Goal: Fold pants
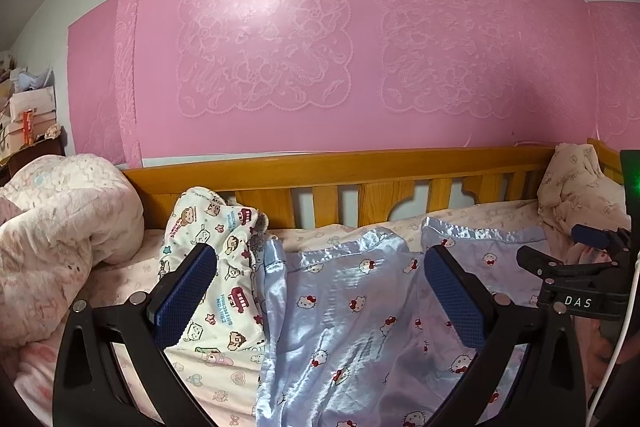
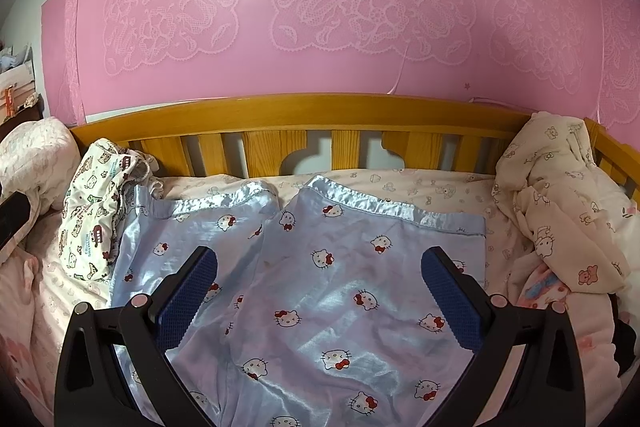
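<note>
1. A pink wall covering (image 2: pixel 340 75) with lace-like patterns is seen far ahead of both grippers, filling the upper part of each view.
2. A wooden bed rail (image 2: pixel 304 115) is seen in front of that wall, beyond the fingertips of both grippers.
3. The bed sheet (image 2: pixel 400 183), pale with small printed figures, is spread beneath both grippers.
4. The pants (image 2: pixel 320 291), of shiny light blue fabric with a cat-face print, are laid flat on the sheet directly under and ahead of the right gripper (image 2: pixel 319 291); the two leg ends are pointed toward the rail. In the left wrist view the pants (image 1: pixel 352 307) are seen between the fingers and out to the right.
5. A pink quilt (image 1: pixel 60 227) is bunched far to the left of the left gripper (image 1: pixel 320 291).
6. A cream printed garment (image 2: pixel 560 211) is heaped to the right of the right gripper, near the rail.
7. A white cartoon-print garment (image 1: pixel 216 267) is crumpled just beside the pants' left edge, ahead of the left gripper's left finger.
8. The left gripper is held wide apart, with nothing grasped.
9. The right gripper is likewise spread wide, with nothing gripped; it is glimpsed at the right edge of the left wrist view (image 1: pixel 580 267).
</note>
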Tool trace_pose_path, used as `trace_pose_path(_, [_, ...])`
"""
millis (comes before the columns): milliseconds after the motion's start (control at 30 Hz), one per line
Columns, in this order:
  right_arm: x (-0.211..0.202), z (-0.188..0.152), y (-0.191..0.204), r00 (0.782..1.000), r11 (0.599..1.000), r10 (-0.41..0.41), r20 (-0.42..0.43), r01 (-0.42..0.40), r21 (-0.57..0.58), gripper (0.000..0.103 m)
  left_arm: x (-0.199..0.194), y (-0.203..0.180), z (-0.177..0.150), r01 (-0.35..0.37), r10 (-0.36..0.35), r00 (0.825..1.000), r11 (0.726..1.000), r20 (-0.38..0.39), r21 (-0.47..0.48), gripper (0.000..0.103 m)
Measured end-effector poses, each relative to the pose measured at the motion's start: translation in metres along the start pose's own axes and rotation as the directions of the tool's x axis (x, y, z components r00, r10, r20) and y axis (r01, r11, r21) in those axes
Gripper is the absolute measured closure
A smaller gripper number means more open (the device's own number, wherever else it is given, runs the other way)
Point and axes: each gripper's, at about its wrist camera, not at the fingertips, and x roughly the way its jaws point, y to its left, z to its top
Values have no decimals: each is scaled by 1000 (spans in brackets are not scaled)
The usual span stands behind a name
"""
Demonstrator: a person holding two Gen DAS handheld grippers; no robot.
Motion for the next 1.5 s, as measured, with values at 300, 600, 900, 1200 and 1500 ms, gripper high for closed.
trace_pose_path(300, [1, -1, 1, 1000, 1000, 3, -2, -3, -5, 1, 1, 0, -1, 5, -5, 1000, 1000, -4, -2, 0])
trace_pose_path(600, [5, -4, 5, 1000, 1000, -3, -8, 3, -27, 1, 3, -1, -2, -8, 8, 1000, 1000, -6, 1, 0])
trace_pose_path(900, [6, -4, 6, 1000, 999, -4, -11, 3, -32, 1, 2, -1, -2, -14, 13, 1000, 1000, 5, 20, 0])
trace_pose_path(1200, [5, -3, 6, 1000, 999, -5, -9, 4, -33, 1, 2, 1, -2, -12, 12, 1000, 1000, 6, 14, 0])
trace_pose_path(1500, [-6, 0, 5, 1000, 1000, 6, 28, -6, -1, 1, 6, 1, 0, 25, -24, 999, 1000, -29, 15, 0])
